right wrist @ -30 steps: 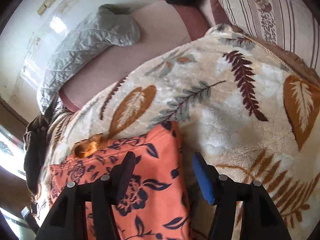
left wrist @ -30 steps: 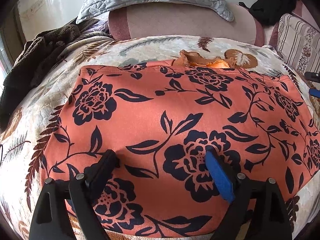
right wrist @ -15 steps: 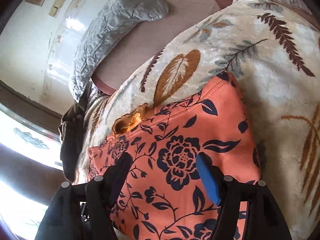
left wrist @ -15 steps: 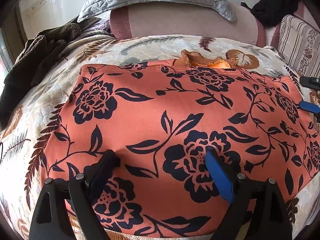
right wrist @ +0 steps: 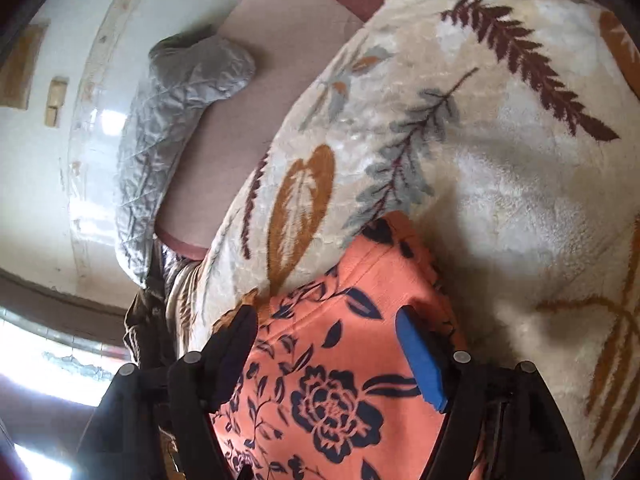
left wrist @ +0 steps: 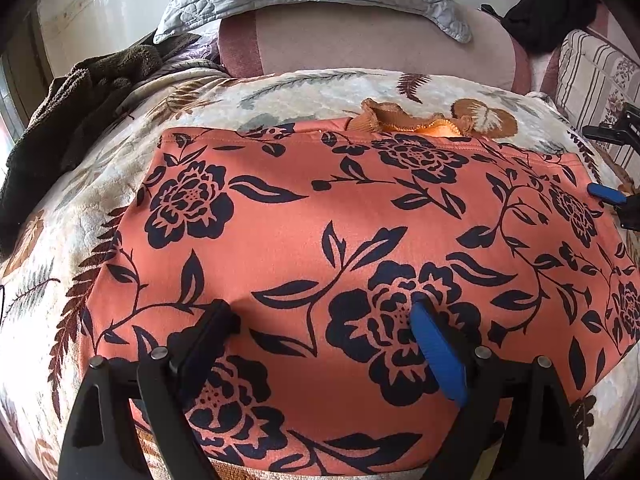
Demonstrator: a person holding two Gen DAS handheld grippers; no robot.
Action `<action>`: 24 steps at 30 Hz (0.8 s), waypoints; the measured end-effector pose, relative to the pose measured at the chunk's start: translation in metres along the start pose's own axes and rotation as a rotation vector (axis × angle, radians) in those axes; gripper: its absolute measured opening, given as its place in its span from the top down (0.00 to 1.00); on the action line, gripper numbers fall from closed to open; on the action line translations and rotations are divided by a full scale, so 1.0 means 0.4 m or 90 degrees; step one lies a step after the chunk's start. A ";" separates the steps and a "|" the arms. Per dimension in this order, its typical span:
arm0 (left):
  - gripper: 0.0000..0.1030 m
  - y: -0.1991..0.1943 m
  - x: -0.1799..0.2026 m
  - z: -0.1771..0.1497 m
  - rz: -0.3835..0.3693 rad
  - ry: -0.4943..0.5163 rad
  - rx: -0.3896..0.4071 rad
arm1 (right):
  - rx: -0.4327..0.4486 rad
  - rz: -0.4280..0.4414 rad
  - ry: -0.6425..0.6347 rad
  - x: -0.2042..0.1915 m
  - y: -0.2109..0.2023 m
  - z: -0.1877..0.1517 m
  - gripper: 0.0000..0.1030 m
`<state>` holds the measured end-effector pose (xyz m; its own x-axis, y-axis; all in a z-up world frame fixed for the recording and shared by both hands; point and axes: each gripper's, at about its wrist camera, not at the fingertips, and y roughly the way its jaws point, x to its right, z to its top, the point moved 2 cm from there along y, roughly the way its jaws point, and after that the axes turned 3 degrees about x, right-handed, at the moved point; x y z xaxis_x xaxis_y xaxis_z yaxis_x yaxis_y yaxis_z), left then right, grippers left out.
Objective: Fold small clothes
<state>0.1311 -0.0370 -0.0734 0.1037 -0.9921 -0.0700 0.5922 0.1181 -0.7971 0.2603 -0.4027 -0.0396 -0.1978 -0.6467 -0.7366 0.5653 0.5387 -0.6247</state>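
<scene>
A leaf-patterned blanket [left wrist: 304,92] covers the bed, with bare margin past every edge of the orange floral garment [left wrist: 320,220] spread flat on it. Left tongs [left wrist: 320,320] gape over its near edge; right tongs [right wrist: 326,320] gape over its corner.

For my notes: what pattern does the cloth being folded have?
Orange cloth with dark navy flowers and leaves; clearest in left wrist view.

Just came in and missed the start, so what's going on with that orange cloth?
A person with a tool in each hand is folding an orange floral garment spread flat on a leaf-patterned blanket. The left tool hangs open over its near edge; the right tool is open over its far right corner. Neither grips anything.
</scene>
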 end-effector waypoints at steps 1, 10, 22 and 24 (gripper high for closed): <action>0.11 0.000 0.000 0.000 0.000 -0.001 -0.001 | -0.001 -0.004 -0.018 -0.016 -0.017 -0.023 0.27; 0.12 -0.001 -0.001 -0.004 0.002 -0.007 -0.001 | -0.017 0.038 -0.017 0.011 -0.215 -0.413 0.27; 0.12 -0.019 -0.015 -0.002 -0.009 -0.033 0.002 | 0.083 0.018 0.182 0.168 -0.200 -0.364 0.30; 0.12 -0.048 -0.024 0.005 -0.007 -0.049 0.033 | 0.085 -0.014 0.164 0.157 -0.190 -0.356 0.45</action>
<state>0.1201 -0.0298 -0.0562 0.1565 -0.9876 -0.0141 0.6343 0.1115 -0.7650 0.0909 -0.4074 -0.0751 -0.3985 -0.4890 -0.7759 0.6555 0.4399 -0.6139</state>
